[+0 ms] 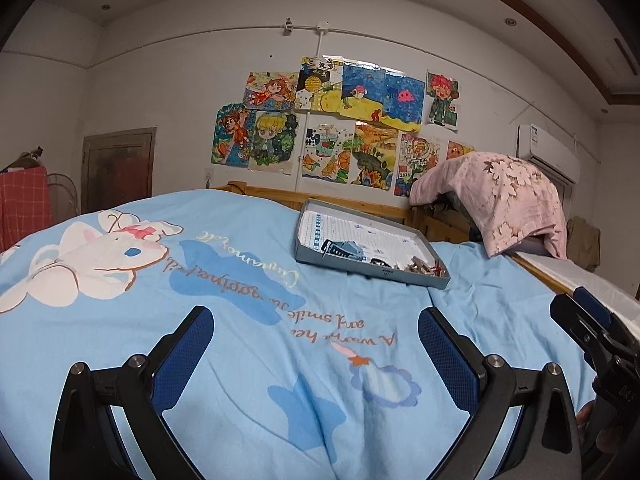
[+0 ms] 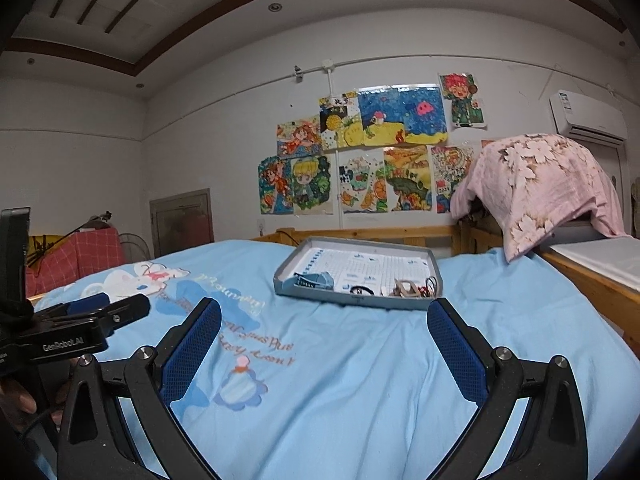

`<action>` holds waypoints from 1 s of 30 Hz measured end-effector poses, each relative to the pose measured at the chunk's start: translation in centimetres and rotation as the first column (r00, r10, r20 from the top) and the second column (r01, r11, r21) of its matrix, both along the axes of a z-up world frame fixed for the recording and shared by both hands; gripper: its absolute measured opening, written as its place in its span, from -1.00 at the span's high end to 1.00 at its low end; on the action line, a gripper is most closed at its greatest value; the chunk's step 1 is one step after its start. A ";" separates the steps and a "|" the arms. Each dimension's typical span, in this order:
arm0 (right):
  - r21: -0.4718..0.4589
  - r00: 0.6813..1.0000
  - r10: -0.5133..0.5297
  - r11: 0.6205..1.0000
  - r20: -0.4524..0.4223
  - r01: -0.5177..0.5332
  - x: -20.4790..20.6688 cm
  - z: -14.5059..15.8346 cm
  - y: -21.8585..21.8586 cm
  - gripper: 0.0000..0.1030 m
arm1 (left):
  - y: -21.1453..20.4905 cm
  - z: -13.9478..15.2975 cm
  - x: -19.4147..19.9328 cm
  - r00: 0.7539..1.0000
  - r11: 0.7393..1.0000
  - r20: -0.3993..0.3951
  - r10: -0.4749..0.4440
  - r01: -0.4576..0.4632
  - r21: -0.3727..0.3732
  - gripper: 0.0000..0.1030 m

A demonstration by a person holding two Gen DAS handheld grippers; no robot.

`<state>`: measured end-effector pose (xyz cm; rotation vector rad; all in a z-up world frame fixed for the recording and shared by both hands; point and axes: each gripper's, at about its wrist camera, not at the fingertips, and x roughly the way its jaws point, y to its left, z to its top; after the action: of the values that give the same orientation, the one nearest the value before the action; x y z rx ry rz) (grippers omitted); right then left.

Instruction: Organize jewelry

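A shallow grey cardboard tray (image 1: 370,270) is seen lying on a bed covered by a light-blue duvet (image 1: 248,352) printed with a white rabbit, toward the far right part of the bed near the wooden bed rail (image 2: 376,233). Small pieces of jewelry (image 2: 416,288) are gathered in the tray's near right corner, though their kinds cannot be made out; a blue-grey hair claw (image 2: 316,280) is placed near its near left corner. The left tongs (image 1: 316,328) are held released over the duvet, well short of the tray, with nothing between the blue pads. The right tongs (image 2: 324,320) are likewise spread wide and empty, just before the tray's near edge. Children's drawings (image 1: 336,124) are pinned to the wall behind, and a pink floral cloth (image 2: 544,184) is draped beside the bed's right edge.
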<state>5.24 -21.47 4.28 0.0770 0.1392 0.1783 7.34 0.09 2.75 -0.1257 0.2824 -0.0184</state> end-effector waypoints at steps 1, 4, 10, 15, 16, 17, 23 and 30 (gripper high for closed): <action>-0.005 1.000 -0.003 1.000 -0.008 0.003 0.1 -0.2 -0.1 -0.97 | 0.0 -0.2 0.0 1.000 1.000 -0.003 -0.001 0.001 0.000 -1.00; -0.018 1.000 -0.004 1.000 -0.026 0.003 0.6 -0.6 -0.2 -0.97 | 0.1 -0.6 -0.1 1.000 1.000 -0.008 -0.001 0.001 0.000 -1.00; -0.029 0.999 -0.001 1.000 -0.050 -0.001 1.2 -1.1 -0.1 -0.97 | 0.2 -0.8 -0.1 1.000 1.000 -0.006 0.000 0.000 -0.006 -1.00; -0.022 0.999 -0.013 1.000 -0.049 0.012 1.3 -1.1 0.0 -0.97 | 0.3 -0.9 -0.1 1.000 1.000 -0.011 0.002 -0.002 -0.009 -1.00; -0.021 0.999 -0.011 1.000 -0.051 0.010 1.3 -1.2 0.0 -0.97 | 0.3 -0.9 -0.1 1.000 1.000 -0.011 0.003 -0.003 -0.007 -1.00; -0.023 0.998 -0.011 1.000 -0.054 0.010 1.3 -1.3 0.1 -0.97 | 0.3 -0.9 -0.1 1.000 1.000 -0.010 0.004 -0.004 -0.005 -1.00; -0.024 0.998 -0.019 1.000 -0.062 0.017 1.6 -1.4 0.2 -0.97 | 0.3 -1.0 0.1 1.000 1.000 -0.021 0.022 -0.022 -0.001 -1.00; -0.017 0.996 -0.040 0.999 -0.074 0.039 1.9 -1.6 0.1 -0.97 | 0.1 -0.8 0.7 0.998 0.999 -0.033 0.045 -0.046 -0.006 -1.00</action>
<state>7.11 -21.41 2.68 0.0713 0.2133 0.1353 8.02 0.23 1.97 -0.1390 0.3119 0.0280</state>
